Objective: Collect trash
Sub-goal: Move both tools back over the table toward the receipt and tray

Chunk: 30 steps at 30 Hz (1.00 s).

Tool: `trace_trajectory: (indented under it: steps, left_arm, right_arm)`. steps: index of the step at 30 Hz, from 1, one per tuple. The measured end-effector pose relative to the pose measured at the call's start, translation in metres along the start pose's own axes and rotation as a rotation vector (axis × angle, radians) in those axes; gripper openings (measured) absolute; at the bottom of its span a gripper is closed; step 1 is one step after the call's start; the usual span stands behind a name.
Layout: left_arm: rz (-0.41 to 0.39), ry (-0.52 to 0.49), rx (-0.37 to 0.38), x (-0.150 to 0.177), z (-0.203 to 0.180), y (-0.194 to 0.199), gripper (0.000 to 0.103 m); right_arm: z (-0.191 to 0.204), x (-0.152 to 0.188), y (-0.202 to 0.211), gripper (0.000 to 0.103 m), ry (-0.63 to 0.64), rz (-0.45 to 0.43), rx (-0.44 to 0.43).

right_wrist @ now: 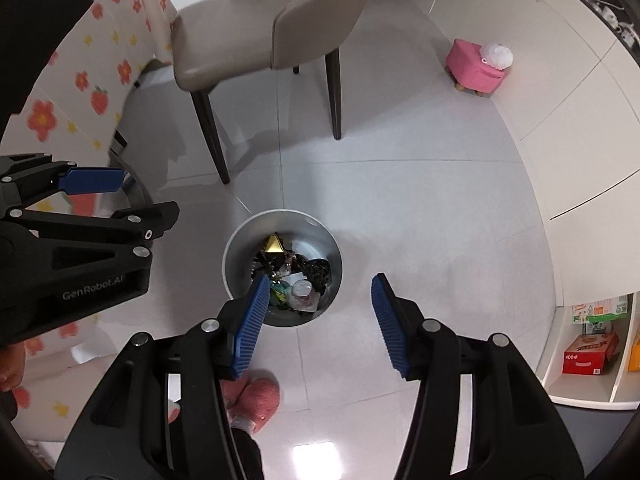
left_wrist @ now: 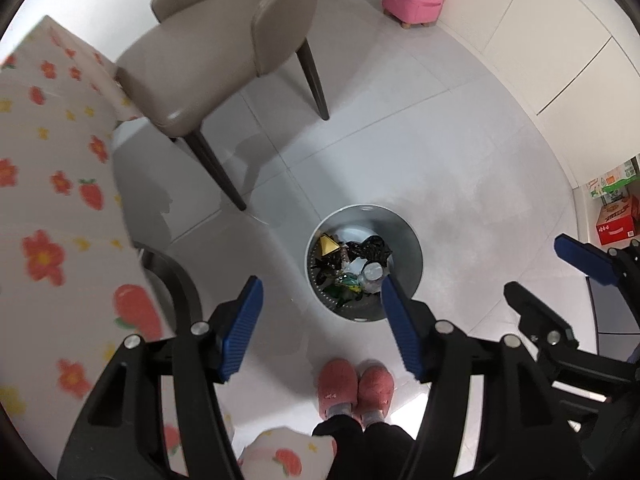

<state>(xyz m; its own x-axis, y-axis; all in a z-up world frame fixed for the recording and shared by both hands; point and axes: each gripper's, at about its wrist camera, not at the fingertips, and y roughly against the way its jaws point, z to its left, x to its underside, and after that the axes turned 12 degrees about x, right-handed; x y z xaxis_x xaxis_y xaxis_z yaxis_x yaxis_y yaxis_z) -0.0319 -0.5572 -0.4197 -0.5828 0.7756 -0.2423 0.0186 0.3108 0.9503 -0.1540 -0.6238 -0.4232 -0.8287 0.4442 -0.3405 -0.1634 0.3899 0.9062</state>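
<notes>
From the left wrist view, the left tongs (left_wrist: 320,320) point down at the tiled floor (left_wrist: 460,160) with their blue pads (left_wrist: 242,328) spread apart and nothing between them. Just ahead of the right-hand pad stands a round metal trash bin (left_wrist: 404,240), open at the top, with the trash (left_wrist: 352,268) lying inside: a yellow wrapper, black crumpled plastic, a clear bottle and green scraps. A beige chair (left_wrist: 224,48) stands farther ahead, and a bench under a flowered cloth (left_wrist: 52,160) lies off to the left. Below the tongs a person's pink slippers (left_wrist: 354,392) rest on the floor. The right tongs (left_wrist: 576,264) show at the right edge.

From the right wrist view, the right tongs (right_wrist: 318,320) also hang with pads well apart and empty. The trash bin (right_wrist: 236,256) sits just ahead of the left-hand pad, which overlaps its rim in the picture, and the trash (right_wrist: 296,276) fills its bottom. The left tongs (right_wrist: 94,181) reach in from the left edge. A pink footstool (right_wrist: 472,64) stands far ahead to the right, near white cabinets (right_wrist: 560,120).
</notes>
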Motion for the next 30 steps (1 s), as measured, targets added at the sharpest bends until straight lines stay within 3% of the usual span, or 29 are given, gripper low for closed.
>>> trace_trajectory:
  steps: [9, 16, 22, 30]
  left_arm:
    - [-0.107, 0.079, -0.015, 0.018, 0.004, 0.112, 0.071]
    - [-0.196, 0.183, -0.069, 0.051, 0.023, 0.193, 0.075]
    - [-0.273, 0.304, -0.119, 0.097, 0.049, 0.248, 0.075]
    - [-0.348, 0.471, -0.204, 0.170, 0.091, 0.305, 0.075]
  right_arm:
    - [-0.004, -0.010, 0.106, 0.052, 0.029, -0.079, -0.034]
    - [0.010, -0.017, 0.180, 0.056, 0.106, -0.165, -0.094]
    - [0.043, -0.026, 0.225, 0.056, 0.181, -0.239, -0.171]
    - [0.120, -0.039, 0.273, 0.056, 0.347, -0.347, -0.262]
